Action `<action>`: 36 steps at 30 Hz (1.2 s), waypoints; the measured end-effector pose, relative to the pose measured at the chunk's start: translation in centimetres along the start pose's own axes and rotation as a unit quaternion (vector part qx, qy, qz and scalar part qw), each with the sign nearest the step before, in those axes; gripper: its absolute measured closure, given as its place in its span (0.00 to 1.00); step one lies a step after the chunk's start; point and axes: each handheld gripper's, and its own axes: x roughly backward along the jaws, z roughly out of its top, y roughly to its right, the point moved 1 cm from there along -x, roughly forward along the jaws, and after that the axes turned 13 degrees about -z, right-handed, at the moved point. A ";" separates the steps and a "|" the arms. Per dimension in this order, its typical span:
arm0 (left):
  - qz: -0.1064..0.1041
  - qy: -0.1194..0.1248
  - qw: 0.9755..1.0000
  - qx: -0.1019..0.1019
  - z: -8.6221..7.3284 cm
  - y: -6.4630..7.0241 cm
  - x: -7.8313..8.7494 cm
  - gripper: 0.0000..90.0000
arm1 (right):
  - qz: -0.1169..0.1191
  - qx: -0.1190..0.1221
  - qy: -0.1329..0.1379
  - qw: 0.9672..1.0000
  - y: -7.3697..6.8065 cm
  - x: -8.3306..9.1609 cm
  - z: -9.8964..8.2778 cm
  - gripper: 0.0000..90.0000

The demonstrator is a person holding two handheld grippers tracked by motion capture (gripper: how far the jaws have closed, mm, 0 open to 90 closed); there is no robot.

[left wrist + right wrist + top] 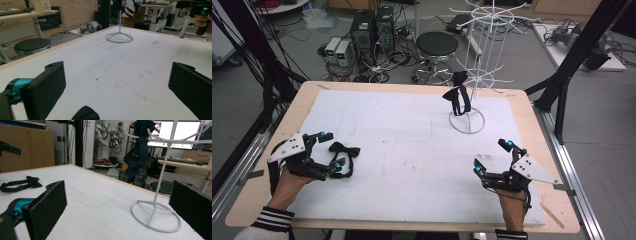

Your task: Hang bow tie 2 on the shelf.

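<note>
A black bow tie with a strap [343, 152] lies on the white mat at the left, and it appears again in the right gripper view [21, 184]. My left gripper [331, 150] stands open right beside it, the tie lying between and just past the fingertips; a black tip of the tie [85, 113] pokes in at the bottom of its own view. A white wire rack [477, 65] stands at the back right with a dark bow tie [458, 95] hung on a low arm [138, 147]. My right gripper [493, 156] is open over the mat, holding nothing.
The white mat [412, 150] covers most of the wooden table [532, 120]. The rack's ring base [155, 217] rests on the mat ahead of the right gripper. A black stool [437, 47] and computers stand on the floor beyond the far edge.
</note>
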 end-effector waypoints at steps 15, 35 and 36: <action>-0.011 -0.026 0.999 -0.015 1.0 -0.4 0.2 0.02 | -0.003 -0.004 -0.001 1.000 0.3 0.1 0.0 0.01; -0.046 -0.153 0.986 -0.039 3.9 -3.4 0.5 0.02 | 0.001 -0.002 0.001 1.000 0.1 0.0 0.1 0.01; -0.052 -0.158 0.985 -0.041 3.9 -3.6 0.5 0.02 | 0.002 -0.004 0.001 1.000 0.1 0.0 0.1 0.01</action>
